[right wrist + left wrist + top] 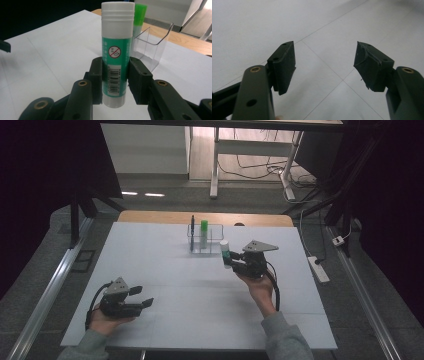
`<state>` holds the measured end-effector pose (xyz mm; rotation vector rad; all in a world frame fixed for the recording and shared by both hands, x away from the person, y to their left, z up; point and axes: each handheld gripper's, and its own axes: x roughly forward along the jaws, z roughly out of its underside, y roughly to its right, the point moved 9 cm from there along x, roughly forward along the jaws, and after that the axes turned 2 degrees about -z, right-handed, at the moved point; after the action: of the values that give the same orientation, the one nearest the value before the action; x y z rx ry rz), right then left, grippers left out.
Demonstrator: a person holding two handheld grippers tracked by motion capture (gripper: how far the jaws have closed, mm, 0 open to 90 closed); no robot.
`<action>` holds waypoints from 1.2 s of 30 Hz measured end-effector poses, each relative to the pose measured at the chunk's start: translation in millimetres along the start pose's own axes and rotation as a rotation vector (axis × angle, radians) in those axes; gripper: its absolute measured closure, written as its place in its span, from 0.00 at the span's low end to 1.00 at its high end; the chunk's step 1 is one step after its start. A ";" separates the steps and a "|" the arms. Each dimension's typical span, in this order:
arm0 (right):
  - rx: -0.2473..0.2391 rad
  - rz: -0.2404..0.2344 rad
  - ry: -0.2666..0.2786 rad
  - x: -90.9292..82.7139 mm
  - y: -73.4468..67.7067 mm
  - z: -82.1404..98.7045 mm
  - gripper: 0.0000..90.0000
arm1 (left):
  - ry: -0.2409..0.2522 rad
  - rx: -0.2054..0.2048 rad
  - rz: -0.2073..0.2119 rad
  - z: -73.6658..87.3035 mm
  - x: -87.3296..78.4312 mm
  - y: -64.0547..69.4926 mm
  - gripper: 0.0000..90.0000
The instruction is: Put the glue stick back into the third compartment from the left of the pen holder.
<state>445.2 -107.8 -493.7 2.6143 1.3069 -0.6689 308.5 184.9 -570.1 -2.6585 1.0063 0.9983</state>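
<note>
**Glue stick carried toward the clear holder**

Right hand-held gripper (115,82) was clamped on the glue stick (117,53), pads pressing on the lower half of the green label, stick upright with its white cap on top. In the high view the glue stick (225,253) was off the table (165,270), just at 4 o'clock of the clear holder (205,239). The holder already held a green marker (204,231) and a dark pen (192,231), both standing.

Left hand-held gripper (134,297) sat at the table's 7 o'clock, jaws apart with nothing between them.

Judged step: carry, with placement pending. The next move probably called for raising the stick above the holder's rim, centring it over a free compartment, lowering it upright, then releasing. Risk: clipping the rim or the marker.
</note>
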 end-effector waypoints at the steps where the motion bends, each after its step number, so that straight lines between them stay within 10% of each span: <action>1: 0.006 0.001 0.006 1.2 1.4 -1.6 0.73 | -0.002 0.000 0.000 0.2 0.1 0.2 0.37; 36: 0.085 0.044 0.063 42.7 42.8 -48.4 0.73 | -0.002 0.000 0.014 1.2 0.2 -0.7 0.35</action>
<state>517.0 -87.7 -472.7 2.7446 1.2599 -0.6550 308.4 185.8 -571.3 -2.6537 1.0257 1.0039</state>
